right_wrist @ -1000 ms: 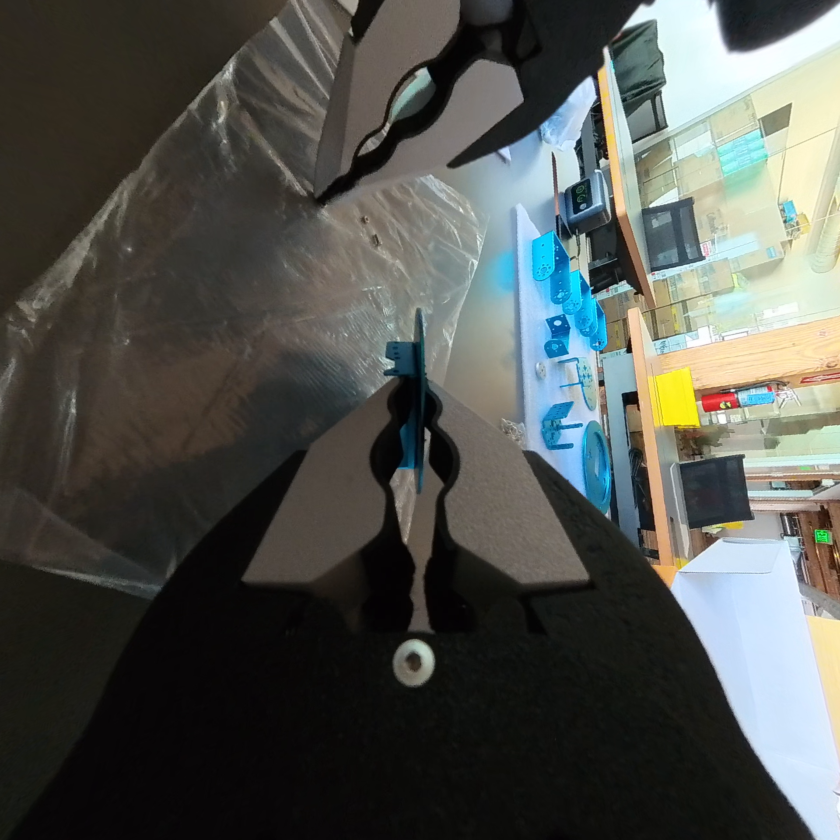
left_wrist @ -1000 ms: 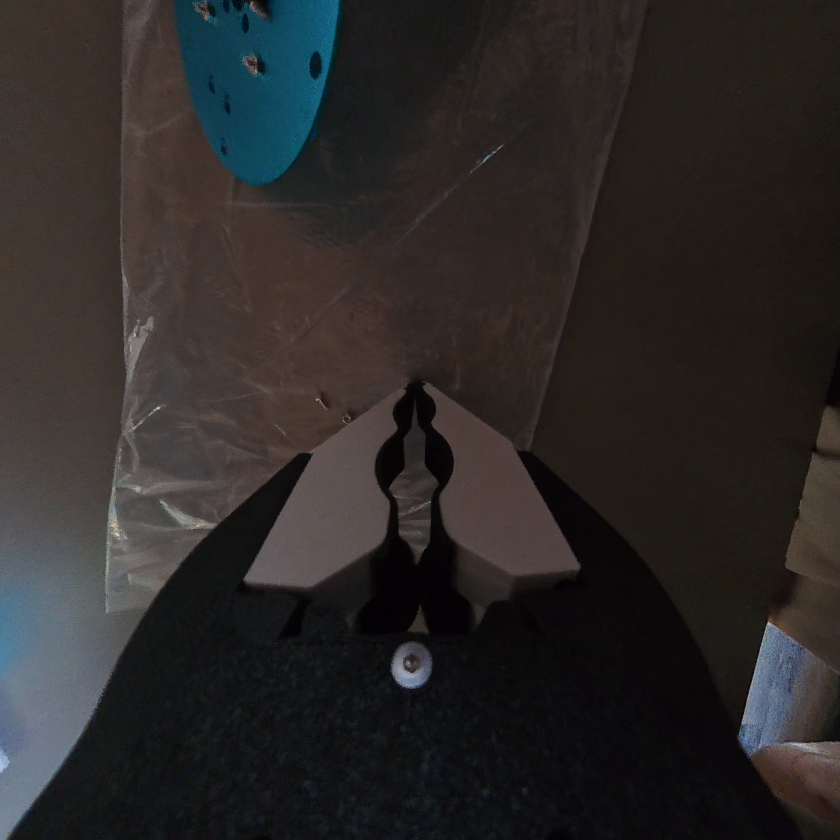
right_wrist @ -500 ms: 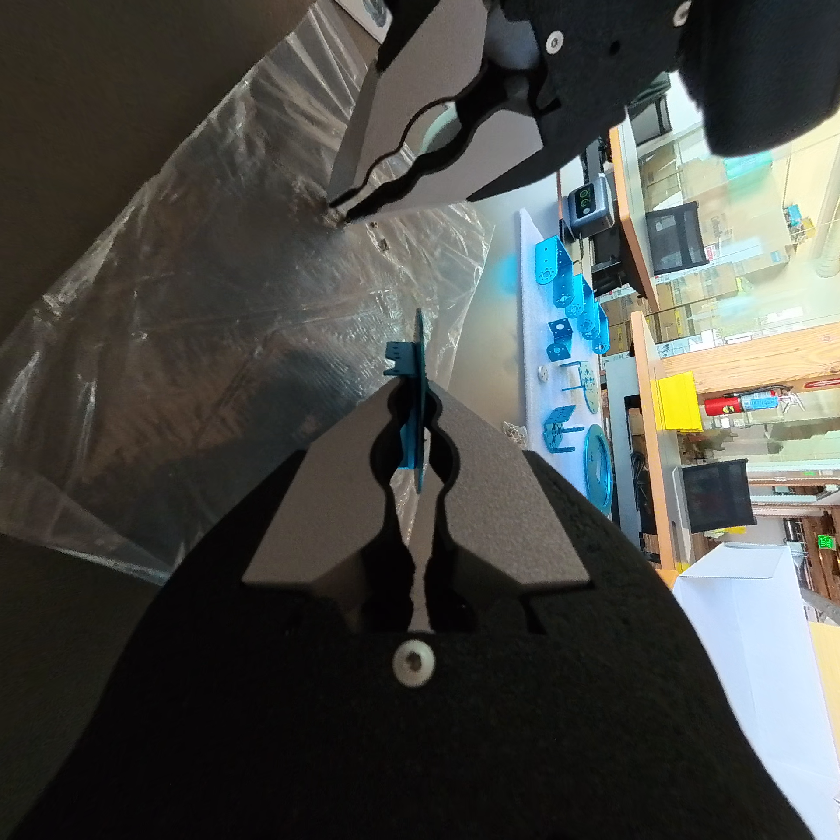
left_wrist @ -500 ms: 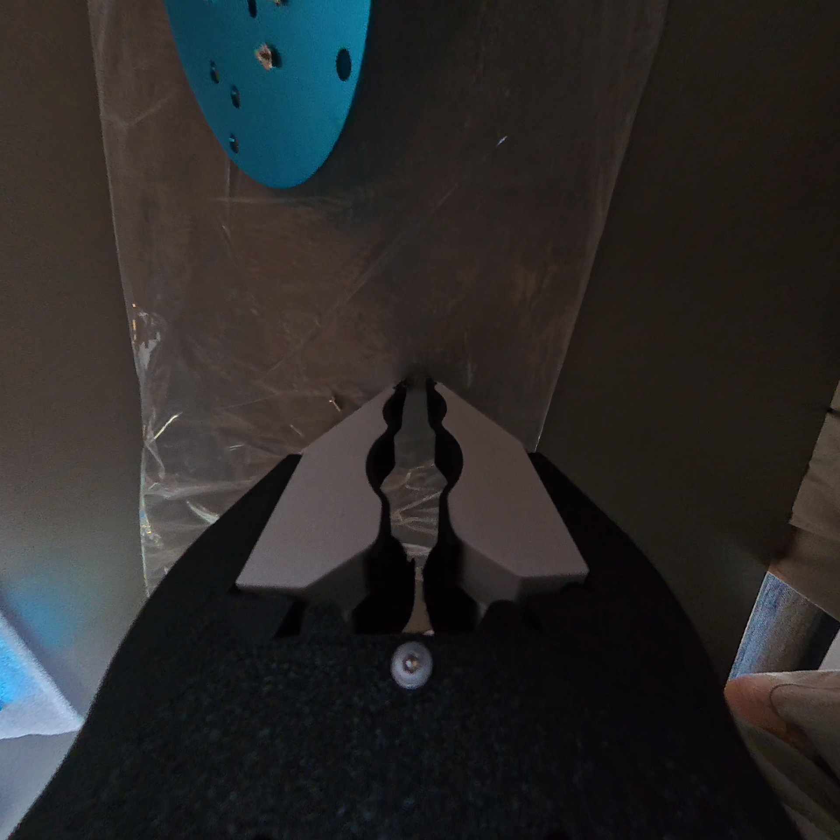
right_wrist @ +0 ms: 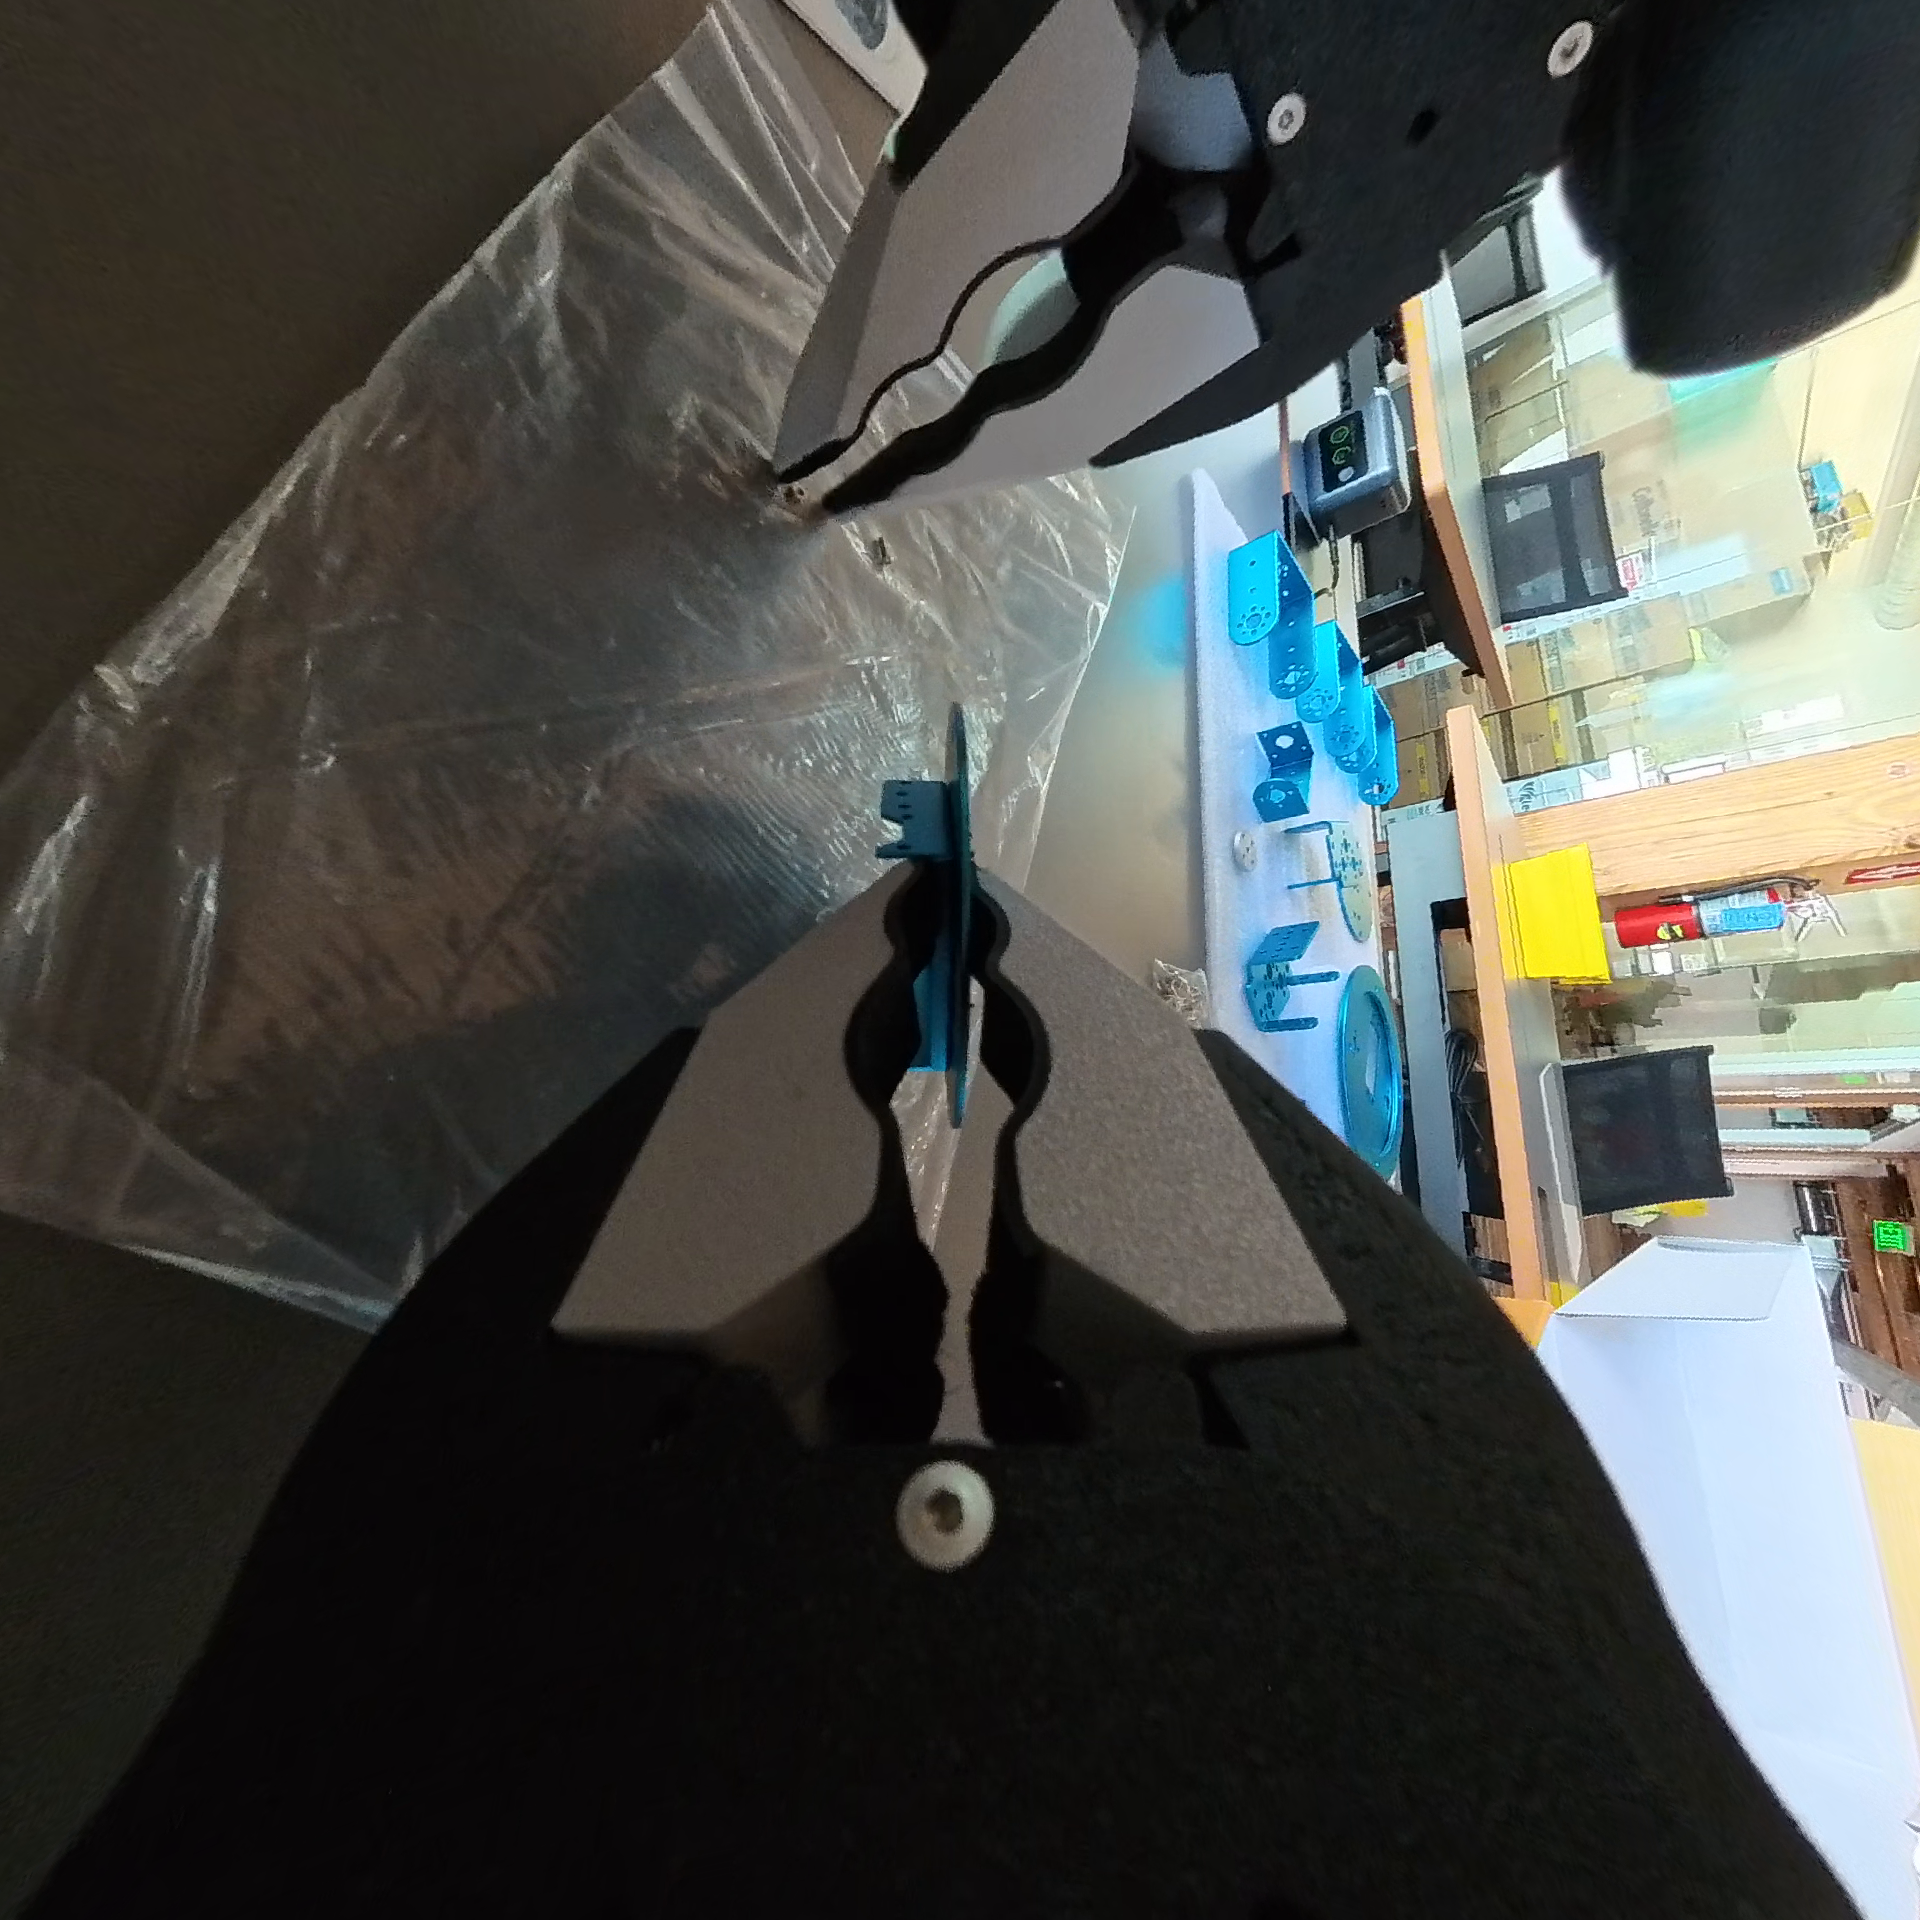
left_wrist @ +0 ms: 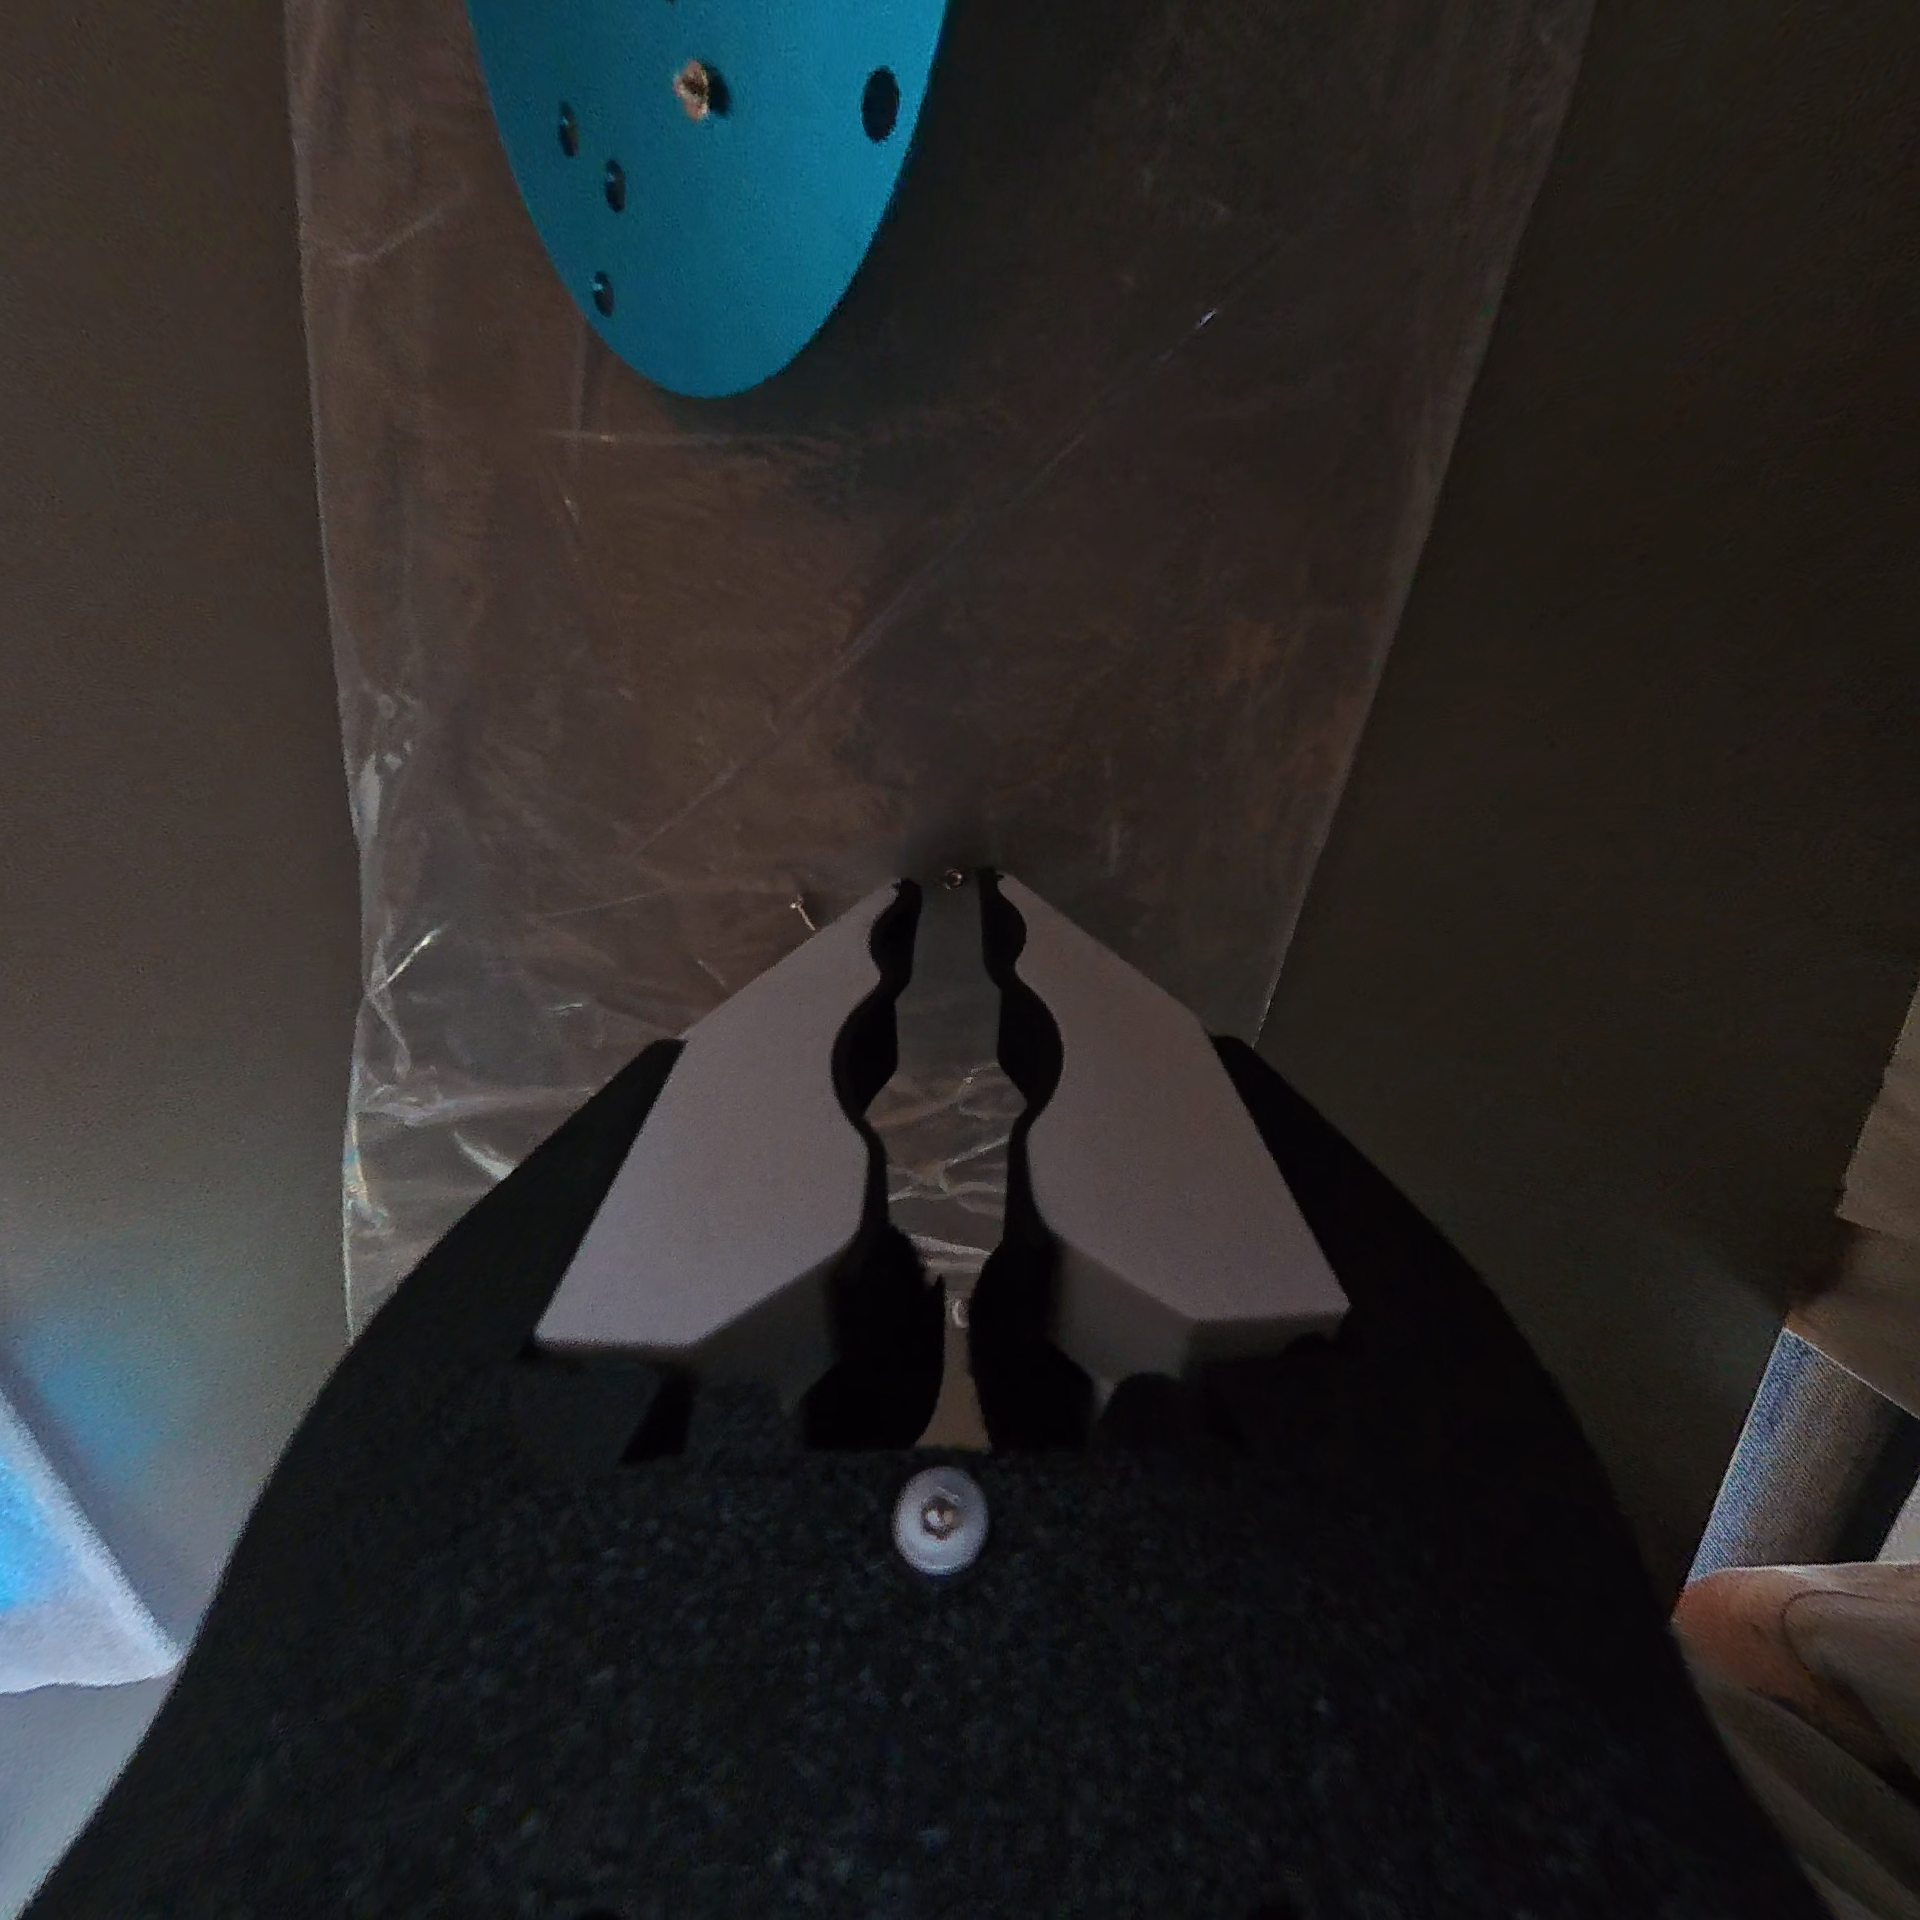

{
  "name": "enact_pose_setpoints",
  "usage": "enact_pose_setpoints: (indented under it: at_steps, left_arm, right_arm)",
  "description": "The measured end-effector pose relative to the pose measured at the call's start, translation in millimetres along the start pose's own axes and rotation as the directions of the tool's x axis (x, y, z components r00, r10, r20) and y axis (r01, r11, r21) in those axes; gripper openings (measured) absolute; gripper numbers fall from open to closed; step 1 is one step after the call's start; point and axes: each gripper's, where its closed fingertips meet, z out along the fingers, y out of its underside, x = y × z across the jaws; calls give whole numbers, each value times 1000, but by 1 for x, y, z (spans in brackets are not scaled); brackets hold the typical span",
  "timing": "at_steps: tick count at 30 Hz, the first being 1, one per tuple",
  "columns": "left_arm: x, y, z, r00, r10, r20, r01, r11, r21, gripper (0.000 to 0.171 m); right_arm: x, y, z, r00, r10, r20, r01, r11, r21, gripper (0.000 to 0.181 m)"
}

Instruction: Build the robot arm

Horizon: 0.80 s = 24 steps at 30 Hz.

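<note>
So the right gripper [right_wrist: 961,914] is clamped on a blue disc [right_wrist: 964,831], seen edge-on there while the left view shows its holed face [left_wrist: 717,197]. The left gripper [left_wrist: 951,883], fingers slightly apart and empty, tips at a tiny screw [left_wrist: 950,879] on the clear plastic bag [left_wrist: 831,623]. Only the right view shows the blue parts [right_wrist: 1309,675] on the far table.

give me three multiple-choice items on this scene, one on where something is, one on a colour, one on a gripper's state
1. Where do the tips of the left gripper sit?
A. on the clear plastic bag
B. on a white foam sheet
C. inside a cardboard box

2. What colour is the round perforated metal plate?
A. red
B. blue
C. yellow

3. What is the state of the right gripper?
A. wide open and empty
B. shut on a screwdriver
C. shut on the round plate

Answers:
1. A, the left wrist view shows its parted fingertips at a tiny screw on the bag.
2. B, its drilled face shows blue.
3. C, the right wrist view shows the plate edge-on, pinched between its fingers.
</note>
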Motion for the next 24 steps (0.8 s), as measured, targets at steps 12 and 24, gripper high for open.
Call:
enact_pose_setpoints:
  at_steps: [12, 24]
  left_arm:
    - [4, -5, 1, 999, 22, -24, -21, 999, 27, 3]
    - [7, -4, -1, 999, 34, -25, -33, 999, 41, 2]
  right_arm:
    - [-1, 0, 0, 1000, -1, 6, 1, 1000, -2, 3]
    - [0, 0, 0, 1000, -10, -2, 10, 1000, 0, 3]
